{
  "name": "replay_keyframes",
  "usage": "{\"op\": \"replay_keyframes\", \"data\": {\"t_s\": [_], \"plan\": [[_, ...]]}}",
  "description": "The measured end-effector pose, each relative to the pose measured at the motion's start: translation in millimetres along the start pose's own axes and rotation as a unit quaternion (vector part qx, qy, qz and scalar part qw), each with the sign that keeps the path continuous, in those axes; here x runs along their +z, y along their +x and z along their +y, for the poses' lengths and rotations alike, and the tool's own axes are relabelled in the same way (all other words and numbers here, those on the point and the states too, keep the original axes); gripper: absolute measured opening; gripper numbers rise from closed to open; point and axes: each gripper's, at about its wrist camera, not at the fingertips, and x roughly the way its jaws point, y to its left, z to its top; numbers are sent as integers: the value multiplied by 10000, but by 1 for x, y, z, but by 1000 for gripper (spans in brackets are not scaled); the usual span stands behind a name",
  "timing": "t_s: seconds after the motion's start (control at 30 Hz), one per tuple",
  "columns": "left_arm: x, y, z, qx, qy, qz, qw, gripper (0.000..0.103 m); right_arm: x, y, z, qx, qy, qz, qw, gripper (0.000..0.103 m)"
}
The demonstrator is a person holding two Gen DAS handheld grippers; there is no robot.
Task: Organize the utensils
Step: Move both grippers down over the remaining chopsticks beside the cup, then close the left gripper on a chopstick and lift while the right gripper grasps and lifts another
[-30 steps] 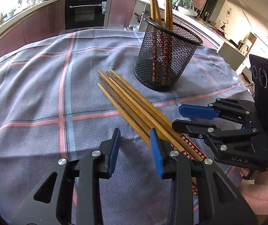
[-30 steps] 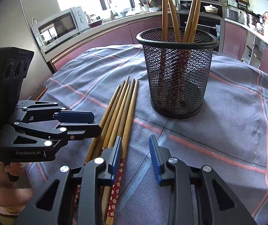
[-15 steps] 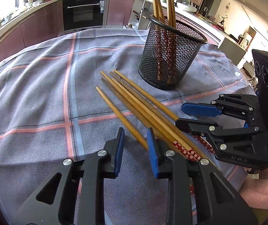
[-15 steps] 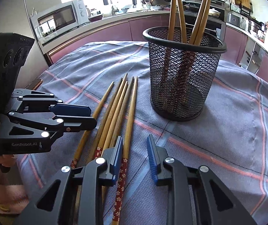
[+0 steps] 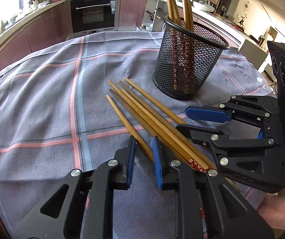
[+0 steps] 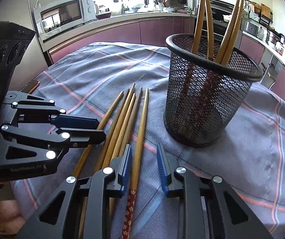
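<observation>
Chopsticks [image 5: 142, 111] lower ends hidden under left tongs [image 5: 143, 155], right tongs [image 6: 144, 159]

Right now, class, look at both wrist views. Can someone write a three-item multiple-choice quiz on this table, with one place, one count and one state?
1. Where do the loose chopsticks lie?
A. on the floor
B. across the cup's rim
C. on the cloth beside the mesh cup

2. How many standing chopsticks are in the mesh cup?
A. four
B. one
C. eight

3. What state is the right gripper in?
A. shut on a chopstick
B. open, one chopstick between its fingers
C. open, above the cup

Answers:
1 C: they lie flat on the cloth next to the cup's base.
2 A: two pairs rise above the rim.
3 B: there is a gap on either side of the chopstick.
</observation>
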Motion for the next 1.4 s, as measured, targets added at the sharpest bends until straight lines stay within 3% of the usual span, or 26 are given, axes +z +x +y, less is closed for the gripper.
{"op": "replay_keyframes", "data": {"t_s": [0.07,0.13,0.3,0.47,0.53,0.7,0.97,1.4], "plan": [[-1,-1,-1,29,2,-11,10000,16,1,1,-1,56,-10,16,10000,8],[-3,-3,0,39,-9,-18,10000,14,1,0,-2,97,6,24,9999,6],[-2,-2,2,180,-2,2,9998,19,3,0,-5,80,58,44,9999,9],[2,1,2,268,8,-9,9996,17,12,6,-3,65,8,67,10000,13],[3,1,2,320,-63,-25,9995,14,14,8,-4,120,35,74,9999,5],[1,0,1,451,-213,-100,9987,11,13,5,-6,193,116,60,9997,5],[-3,-22,7,295,-422,-323,9982,7,10,-21,-16,447,245,-244,9984,5],[5,-83,6,-313,-458,-949,9939,7,14,-69,-29,1004,520,-868,9898,5]]}}
